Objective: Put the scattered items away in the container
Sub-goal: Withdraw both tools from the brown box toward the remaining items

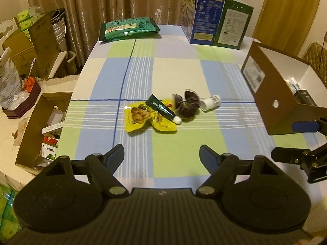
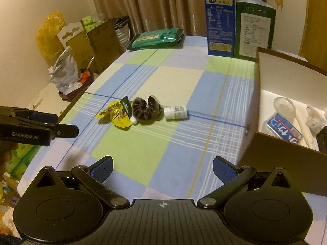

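Observation:
In the middle of the checked tablecloth lies a small heap: yellow snack packets (image 1: 147,118) (image 2: 117,115), a dark green tube (image 1: 163,109) (image 2: 126,107) across them, a dark scrunchie (image 1: 187,106) (image 2: 146,109) and a white bottle (image 1: 211,102) (image 2: 175,112) on its side. The brown cardboard box (image 1: 271,94) (image 2: 271,157) stands at the right and holds a spoon and packets. My left gripper (image 1: 161,153) (image 2: 61,124) hovers open, short of the heap, with nothing between its fingers. My right gripper (image 2: 162,163) (image 1: 286,140) is open and empty too, next to the box's near corner.
At the table's far end lie a green bag (image 1: 127,28), a tall blue carton (image 1: 204,12) and a green carton (image 1: 233,24). Beyond the table's left edge stand an open box of goods (image 1: 40,130) and stacked cartons.

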The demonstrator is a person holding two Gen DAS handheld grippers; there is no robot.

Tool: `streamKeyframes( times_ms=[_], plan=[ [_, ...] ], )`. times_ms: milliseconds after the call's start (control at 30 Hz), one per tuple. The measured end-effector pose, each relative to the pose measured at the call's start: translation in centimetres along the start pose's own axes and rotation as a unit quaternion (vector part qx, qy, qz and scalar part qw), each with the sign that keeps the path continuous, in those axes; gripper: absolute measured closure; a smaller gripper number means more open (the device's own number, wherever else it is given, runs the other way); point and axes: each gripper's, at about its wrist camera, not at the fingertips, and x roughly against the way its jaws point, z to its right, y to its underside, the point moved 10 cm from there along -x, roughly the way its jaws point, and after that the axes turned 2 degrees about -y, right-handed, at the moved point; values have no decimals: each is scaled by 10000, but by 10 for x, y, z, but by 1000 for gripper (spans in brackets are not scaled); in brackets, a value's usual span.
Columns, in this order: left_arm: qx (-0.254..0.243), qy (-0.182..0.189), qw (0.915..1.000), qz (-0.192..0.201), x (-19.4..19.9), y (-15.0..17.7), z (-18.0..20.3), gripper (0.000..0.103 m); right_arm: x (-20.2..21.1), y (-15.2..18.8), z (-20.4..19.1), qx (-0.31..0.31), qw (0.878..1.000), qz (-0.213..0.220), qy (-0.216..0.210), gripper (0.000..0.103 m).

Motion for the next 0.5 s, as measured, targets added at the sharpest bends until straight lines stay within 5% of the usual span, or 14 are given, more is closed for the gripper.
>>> streamKeyframes(
  times_ms=[267,500],
  plan=[
    [-173,109,9997,-97,-34,-18,-5,35,-38,-20,-5,251,9997,35,42,3],
    [-427,238,9986,-201,-74,-37,2,42,-75,-34,2,430,9988,-50,249,23]
  ],
)
